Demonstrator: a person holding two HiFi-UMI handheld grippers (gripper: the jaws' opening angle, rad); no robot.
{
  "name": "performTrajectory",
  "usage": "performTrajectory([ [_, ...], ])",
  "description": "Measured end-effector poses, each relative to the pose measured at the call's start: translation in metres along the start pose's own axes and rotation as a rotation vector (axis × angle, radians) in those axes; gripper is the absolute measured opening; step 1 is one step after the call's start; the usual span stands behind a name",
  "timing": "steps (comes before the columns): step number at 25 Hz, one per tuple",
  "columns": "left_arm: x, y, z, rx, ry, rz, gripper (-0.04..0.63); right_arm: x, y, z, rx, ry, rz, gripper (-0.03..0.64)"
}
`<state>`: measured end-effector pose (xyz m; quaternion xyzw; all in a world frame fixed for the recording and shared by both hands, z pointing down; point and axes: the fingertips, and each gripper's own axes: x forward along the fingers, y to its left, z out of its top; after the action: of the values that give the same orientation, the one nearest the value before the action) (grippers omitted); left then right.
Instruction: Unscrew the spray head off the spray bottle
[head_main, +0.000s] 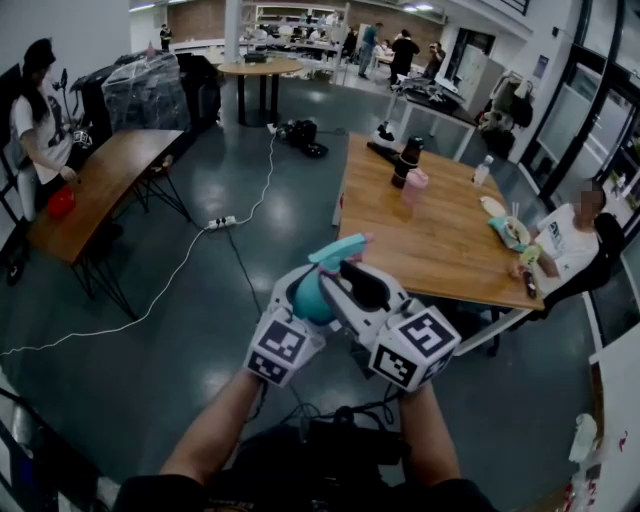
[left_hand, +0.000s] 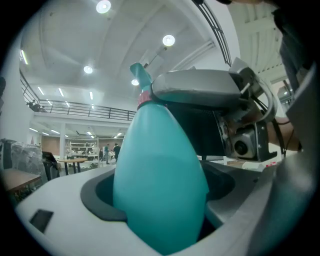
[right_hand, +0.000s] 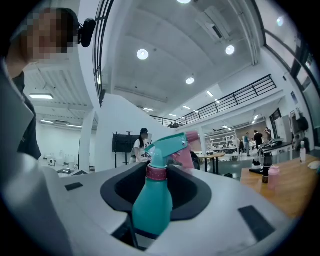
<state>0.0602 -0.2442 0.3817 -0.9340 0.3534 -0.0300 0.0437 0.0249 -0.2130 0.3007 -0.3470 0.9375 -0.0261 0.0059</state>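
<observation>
I hold a teal spray bottle (head_main: 310, 297) in the air in front of me. My left gripper (head_main: 297, 292) is shut on its wide body (left_hand: 160, 190), which fills the space between the jaws in the left gripper view. The teal spray head (head_main: 338, 250) points away from me, above a pink collar (right_hand: 156, 172) on the neck. My right gripper (head_main: 352, 282) comes in from the right at the neck. In the right gripper view its jaws stand on either side of the collar with dark gaps showing, so it is open around the neck. The right gripper (left_hand: 220, 115) also shows in the left gripper view.
A wooden table (head_main: 440, 250) stands ahead on the right with a black bottle (head_main: 407, 160) and a pink cup (head_main: 415, 186) on it; a person (head_main: 570, 245) sits at its far side. Another wooden table (head_main: 100, 180) stands at the left. A white cable and power strip (head_main: 222, 222) lie on the floor.
</observation>
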Motion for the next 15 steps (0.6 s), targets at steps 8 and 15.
performTrajectory([
  [8, -0.004, -0.018, 0.005, 0.004, 0.004, -0.170, 0.437, -0.009, 0.003, 0.002, -0.017, 0.005, 0.123, 0.143],
  [15, -0.018, -0.047, 0.006, -0.031, 0.023, -0.415, 0.437, -0.026, 0.012, 0.001, -0.010, -0.002, 0.315, 0.143],
])
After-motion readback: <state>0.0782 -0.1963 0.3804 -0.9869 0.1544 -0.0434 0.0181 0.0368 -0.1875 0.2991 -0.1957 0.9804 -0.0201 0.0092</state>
